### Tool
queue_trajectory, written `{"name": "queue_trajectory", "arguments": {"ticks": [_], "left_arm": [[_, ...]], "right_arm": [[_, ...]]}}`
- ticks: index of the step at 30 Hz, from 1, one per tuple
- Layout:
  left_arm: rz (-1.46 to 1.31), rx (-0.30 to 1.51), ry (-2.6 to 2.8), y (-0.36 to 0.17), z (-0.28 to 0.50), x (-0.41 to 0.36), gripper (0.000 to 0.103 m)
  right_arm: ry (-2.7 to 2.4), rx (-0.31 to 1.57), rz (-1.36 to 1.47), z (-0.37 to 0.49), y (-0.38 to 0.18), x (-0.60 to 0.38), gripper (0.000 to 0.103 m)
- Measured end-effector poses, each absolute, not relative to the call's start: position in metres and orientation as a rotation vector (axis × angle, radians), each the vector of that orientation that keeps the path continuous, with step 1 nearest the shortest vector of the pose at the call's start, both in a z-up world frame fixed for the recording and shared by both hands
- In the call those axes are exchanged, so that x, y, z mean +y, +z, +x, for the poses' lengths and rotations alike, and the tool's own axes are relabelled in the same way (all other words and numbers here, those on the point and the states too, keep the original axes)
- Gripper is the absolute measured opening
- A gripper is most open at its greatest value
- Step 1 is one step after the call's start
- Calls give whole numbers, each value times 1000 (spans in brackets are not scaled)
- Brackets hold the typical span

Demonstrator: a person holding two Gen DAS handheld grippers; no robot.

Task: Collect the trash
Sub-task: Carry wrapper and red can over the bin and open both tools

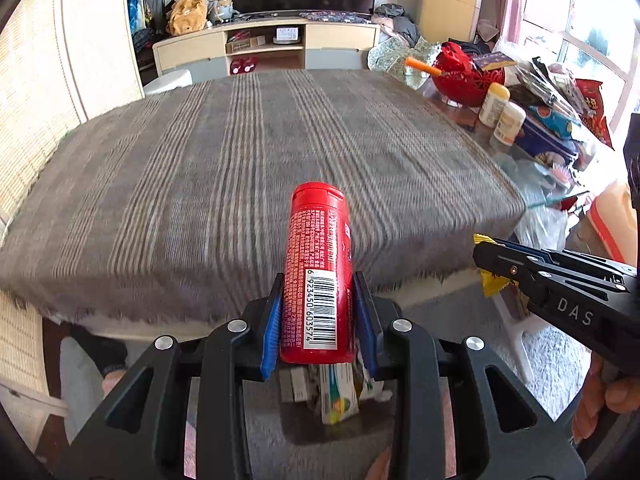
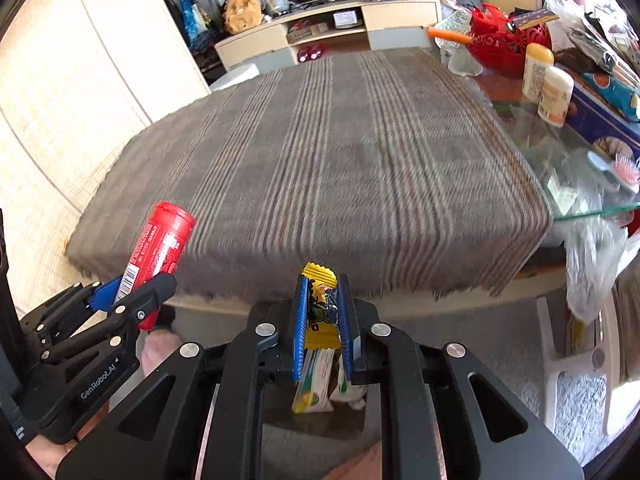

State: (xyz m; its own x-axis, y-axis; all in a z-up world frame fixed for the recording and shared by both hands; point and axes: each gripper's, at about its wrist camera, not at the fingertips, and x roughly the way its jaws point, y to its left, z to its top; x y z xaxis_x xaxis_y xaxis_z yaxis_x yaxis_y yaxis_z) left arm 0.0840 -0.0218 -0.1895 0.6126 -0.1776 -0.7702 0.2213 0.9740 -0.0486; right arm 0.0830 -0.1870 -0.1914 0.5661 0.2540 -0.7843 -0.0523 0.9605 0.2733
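My left gripper [image 1: 320, 304] is shut on a red plastic bottle [image 1: 318, 256] with a barcode, held in front of the table's near edge; it also shows in the right wrist view [image 2: 160, 244], at the lower left. My right gripper [image 2: 322, 308] is shut on a yellow snack wrapper [image 2: 318, 312]; it shows at the right of the left wrist view [image 1: 490, 280]. Below both grippers sits a bin with cartons and wrappers [image 1: 336, 392], also seen in the right wrist view [image 2: 316, 384].
A grey striped cloth [image 1: 260, 152] covers the table. At the right are a red basket [image 1: 468, 76], two white bottles [image 1: 500, 112], snack bags and a glass top [image 2: 560, 160]. A cream sofa [image 1: 36, 100] is at the left, a TV cabinet [image 1: 264, 44] behind.
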Motion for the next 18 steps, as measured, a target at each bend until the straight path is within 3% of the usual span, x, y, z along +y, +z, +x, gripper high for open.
{"name": "queue_trajectory", "arguments": {"ticks": [18], "left_arm": [[-11,1095,-253,-326,41,-5,31]], "right_arm": [[174,1110,244,46,-304,-155,16]]}}
